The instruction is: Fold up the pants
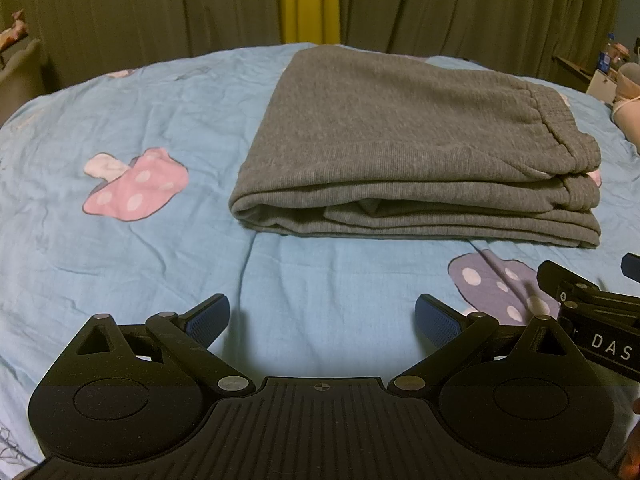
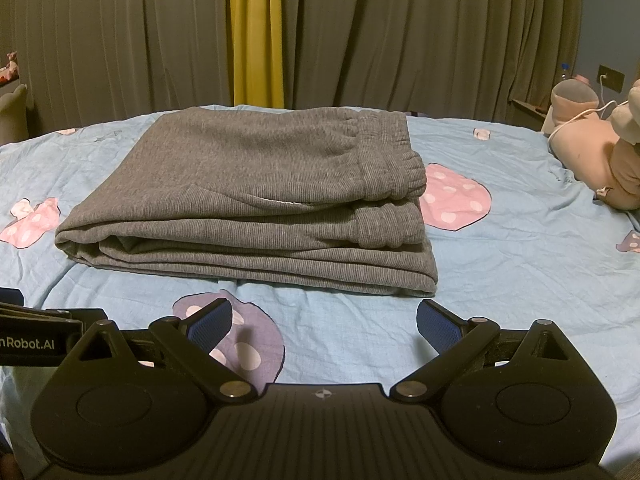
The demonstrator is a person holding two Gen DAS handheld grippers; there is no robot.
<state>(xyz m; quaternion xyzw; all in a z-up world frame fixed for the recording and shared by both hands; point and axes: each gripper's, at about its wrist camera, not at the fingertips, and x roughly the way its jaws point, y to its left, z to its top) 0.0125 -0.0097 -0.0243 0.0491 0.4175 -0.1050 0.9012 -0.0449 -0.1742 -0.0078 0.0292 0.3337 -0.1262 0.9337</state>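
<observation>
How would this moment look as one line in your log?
task: fold pants | grey ribbed knit pants: folded stack on blue mushroom-print bedsheet | left gripper: open, empty | right gripper: open, empty

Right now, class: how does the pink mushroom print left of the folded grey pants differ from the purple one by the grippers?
The pink mushroom print lies left of the pants; the purple mushroom print lies in front. Pink shows whole; purple is partly hidden behind the right gripper. Both have white dots on the blue sheet.

Pants (image 2: 248, 196): grey, ribbed. Sheet (image 2: 500, 272): light blue with pink and purple white-dotted mushrooms. Curtains (image 2: 400, 40) beyond: olive-grey, one yellow strip (image 2: 256, 32). Gripper pads (image 2: 210, 326): blue, on black.
</observation>
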